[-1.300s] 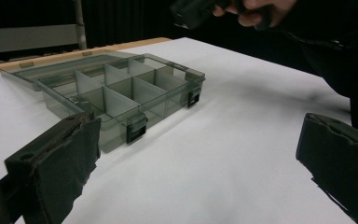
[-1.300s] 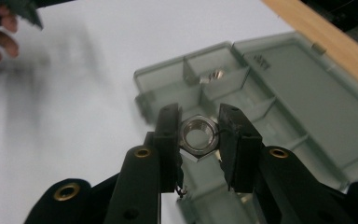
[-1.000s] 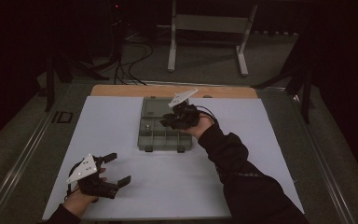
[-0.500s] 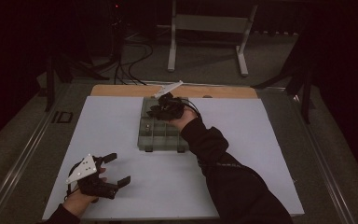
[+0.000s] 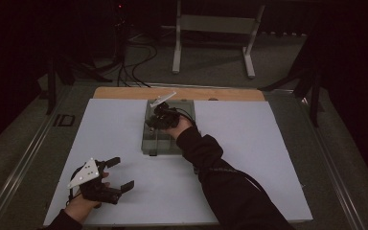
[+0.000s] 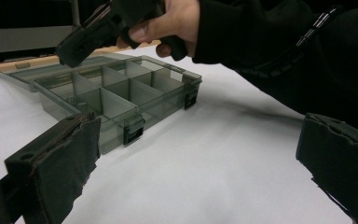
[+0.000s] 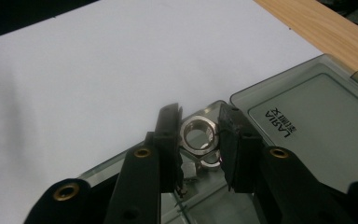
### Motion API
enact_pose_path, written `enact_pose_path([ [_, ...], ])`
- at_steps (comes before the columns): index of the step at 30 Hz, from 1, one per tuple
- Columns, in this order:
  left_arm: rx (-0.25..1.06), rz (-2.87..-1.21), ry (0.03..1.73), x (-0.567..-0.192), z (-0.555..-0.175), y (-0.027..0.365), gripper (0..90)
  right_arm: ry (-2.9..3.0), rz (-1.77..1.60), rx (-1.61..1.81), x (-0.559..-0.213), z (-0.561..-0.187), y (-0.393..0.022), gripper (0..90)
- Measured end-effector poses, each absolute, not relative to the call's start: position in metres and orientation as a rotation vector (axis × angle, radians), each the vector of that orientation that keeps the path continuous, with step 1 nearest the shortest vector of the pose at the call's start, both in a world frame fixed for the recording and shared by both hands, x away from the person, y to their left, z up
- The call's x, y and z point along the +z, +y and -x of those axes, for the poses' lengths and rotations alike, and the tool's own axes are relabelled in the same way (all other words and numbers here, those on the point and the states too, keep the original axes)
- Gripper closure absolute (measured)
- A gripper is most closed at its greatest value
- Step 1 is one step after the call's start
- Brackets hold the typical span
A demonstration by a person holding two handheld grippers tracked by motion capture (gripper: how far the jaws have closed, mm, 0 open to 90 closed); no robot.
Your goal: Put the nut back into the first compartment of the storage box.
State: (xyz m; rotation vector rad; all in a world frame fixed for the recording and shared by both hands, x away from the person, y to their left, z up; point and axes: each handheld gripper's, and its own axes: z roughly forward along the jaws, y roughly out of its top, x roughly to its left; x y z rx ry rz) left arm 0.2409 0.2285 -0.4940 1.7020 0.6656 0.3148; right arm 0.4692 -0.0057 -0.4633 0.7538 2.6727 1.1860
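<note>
A smoky clear compartment box [image 5: 149, 143] lies open at the middle of the white mat, its lid [image 7: 307, 121] flat behind it. My right gripper [image 5: 155, 120] hangs over the box's far left corner. In the right gripper view it [image 7: 198, 135] is shut on a silver hex nut [image 7: 204, 122], with another nut [image 7: 210, 162] lying in the compartment just below. My left gripper [image 5: 123, 172] rests near the front left of the mat with its jaws wide apart and nothing between them. The left gripper view shows the box [image 6: 121, 93] and the right gripper [image 6: 81, 39] above it.
The white mat [image 5: 268, 143] covers most of the table, with a wooden strip [image 5: 220, 93] along its far edge. A metal stand [image 5: 215, 28] and cables [image 5: 134, 62] sit on the floor beyond. The box's dividers [image 6: 105, 95] form several empty compartments.
My right gripper has moved left across the box, from its right rear part to its far left corner. The left gripper has stayed put.
</note>
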Motion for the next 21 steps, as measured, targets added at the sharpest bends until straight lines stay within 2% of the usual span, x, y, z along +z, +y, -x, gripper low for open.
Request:
enact_pose_path([
  [5, 0.313, -1.705, 0.662, -0.494, -0.241, 0.228, 0.4, 2.680, -0.761, 1.163, -0.471, -0.471, -0.002, 69.0],
  [10, 0.313, -1.704, 0.665, -0.494, -0.241, 0.229, 0.4, 2.688, -0.741, 1.162, -0.468, -0.468, 0.000, 37.6],
  [12, 0.315, -1.706, 0.663, -0.494, -0.241, 0.229, 0.4, 2.685, -0.739, 1.165, -0.464, -0.466, -0.001, 29.5],
  [13, 0.316, -1.708, 0.663, -0.494, -0.241, 0.228, 0.4, 2.682, -0.740, 1.168, -0.458, -0.463, -0.004, 21.4],
  [21, 0.320, -1.709, 0.666, -0.494, -0.241, 0.228, 0.4, 2.659, -0.754, 1.239, -0.442, -0.447, -0.025, 10.7],
])
